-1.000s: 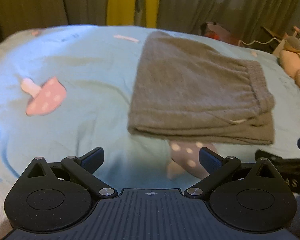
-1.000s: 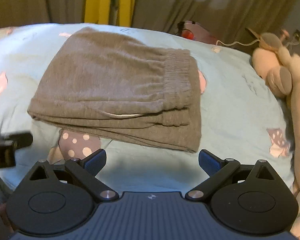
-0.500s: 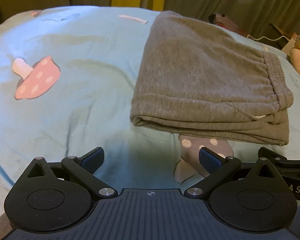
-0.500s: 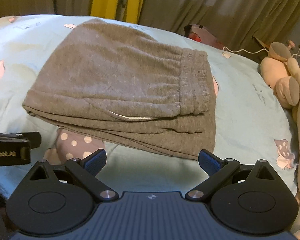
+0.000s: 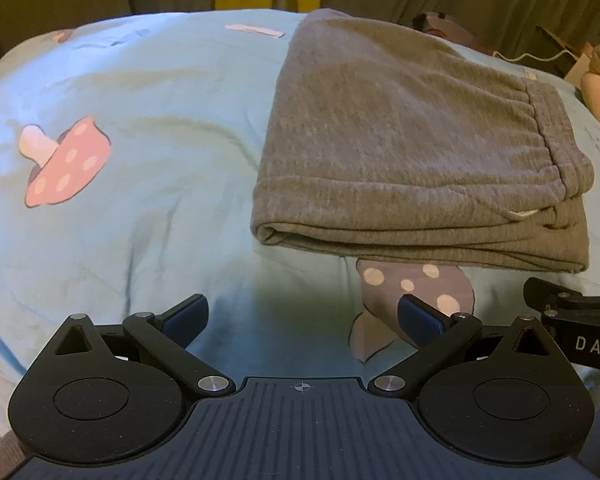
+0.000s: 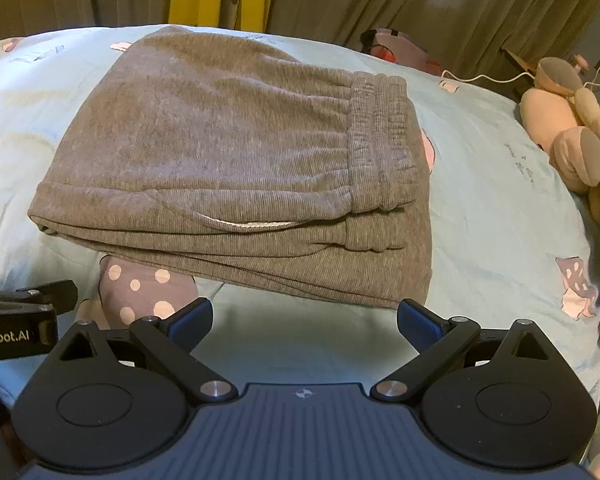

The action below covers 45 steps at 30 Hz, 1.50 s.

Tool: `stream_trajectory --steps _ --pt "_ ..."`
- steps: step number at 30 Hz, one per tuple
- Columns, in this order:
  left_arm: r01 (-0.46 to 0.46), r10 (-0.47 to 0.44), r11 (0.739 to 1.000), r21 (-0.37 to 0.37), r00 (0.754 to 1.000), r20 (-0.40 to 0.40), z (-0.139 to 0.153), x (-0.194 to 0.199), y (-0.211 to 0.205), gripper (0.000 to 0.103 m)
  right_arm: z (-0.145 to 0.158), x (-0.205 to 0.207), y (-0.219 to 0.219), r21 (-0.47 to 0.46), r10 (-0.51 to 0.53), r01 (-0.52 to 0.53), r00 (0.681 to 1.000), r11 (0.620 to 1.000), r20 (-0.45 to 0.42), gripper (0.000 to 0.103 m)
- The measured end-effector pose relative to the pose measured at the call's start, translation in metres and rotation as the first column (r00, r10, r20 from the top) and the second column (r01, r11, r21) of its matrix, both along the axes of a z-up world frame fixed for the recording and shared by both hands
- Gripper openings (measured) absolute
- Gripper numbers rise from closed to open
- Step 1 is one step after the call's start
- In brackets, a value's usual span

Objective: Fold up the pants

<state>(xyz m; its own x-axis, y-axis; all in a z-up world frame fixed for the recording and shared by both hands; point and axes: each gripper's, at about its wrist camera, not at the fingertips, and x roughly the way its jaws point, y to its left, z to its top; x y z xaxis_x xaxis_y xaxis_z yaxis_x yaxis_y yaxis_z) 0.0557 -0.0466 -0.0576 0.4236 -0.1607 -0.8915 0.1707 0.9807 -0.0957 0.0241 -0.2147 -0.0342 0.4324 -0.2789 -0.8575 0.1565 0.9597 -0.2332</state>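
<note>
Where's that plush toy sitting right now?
The plush toy lies at the far right edge of the right wrist view, on the light blue bedsheet, to the right of the folded grey pants and apart from them.

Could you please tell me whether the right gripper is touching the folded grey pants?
Apart. In the right wrist view, the right gripper is open and bare blue sheet shows between its fingertips and the pants.

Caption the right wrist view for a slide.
Open right claw poised before folded grey pants on a mushroom-print bedsheet, plush toy alongside.
</note>
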Motion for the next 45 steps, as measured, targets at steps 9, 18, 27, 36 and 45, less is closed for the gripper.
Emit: stream_trajectory --steps 9,18,27,36,45 --pt "0.006 -0.006 1.0 -0.003 1.0 -0.001 -0.0008 -0.0007 -0.0006 0.103 -0.001 0.0017 -0.003 0.011 -0.011 0.011 1.0 1.0 -0.008 0.099" --pt "0.007 -0.007 1.0 -0.004 1.0 -0.005 -0.0015 -0.0004 -0.0004 0.103 -0.0027 0.0028 -0.0039 0.014 -0.019 0.02 1.0 1.0 -0.017 0.099" --pt "0.007 -0.007 1.0 -0.001 1.0 -0.004 -0.0019 -0.0005 -0.0008 0.103 -0.003 0.0031 -0.0039 0.015 -0.022 0.023 1.0 1.0 -0.018 0.099" --pt "0.005 -0.005 1.0 0.0 1.0 -0.003 -0.0019 -0.0008 -0.0016 0.103 -0.003 0.0026 -0.0045 0.017 -0.024 0.024 1.0 1.0 -0.018 0.099" --pt "0.003 -0.003 1.0 0.0 1.0 -0.004 -0.0021 -0.0007 -0.0012 0.103 -0.0037 0.0021 -0.0048 0.016 -0.024 0.025 0.999 1.0 -0.02 0.099"
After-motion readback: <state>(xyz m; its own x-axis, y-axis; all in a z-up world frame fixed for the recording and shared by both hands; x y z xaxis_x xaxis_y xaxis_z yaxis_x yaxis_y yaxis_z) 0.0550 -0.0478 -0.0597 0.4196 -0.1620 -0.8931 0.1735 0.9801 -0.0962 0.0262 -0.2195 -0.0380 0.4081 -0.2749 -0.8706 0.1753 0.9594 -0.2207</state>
